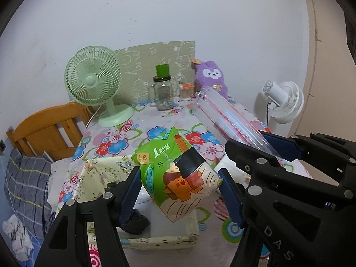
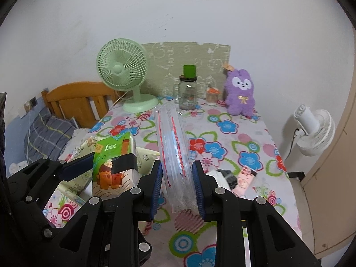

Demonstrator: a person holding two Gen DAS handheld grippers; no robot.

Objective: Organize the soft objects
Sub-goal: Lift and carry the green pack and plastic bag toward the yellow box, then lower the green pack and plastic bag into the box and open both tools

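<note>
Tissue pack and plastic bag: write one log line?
left gripper: holds tissue pack | right gripper: holds plastic bag | both above table

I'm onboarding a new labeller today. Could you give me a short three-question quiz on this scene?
1. True or false: the left gripper holds the tissue pack.
2. What is the right gripper clamped on? A) purple plush B) clear zip bag C) glass jar
3. Which stands nearer the green fan: the glass jar or the purple plush?

Key: 1 true; 2 B, the clear zip bag; 3 the glass jar.
</note>
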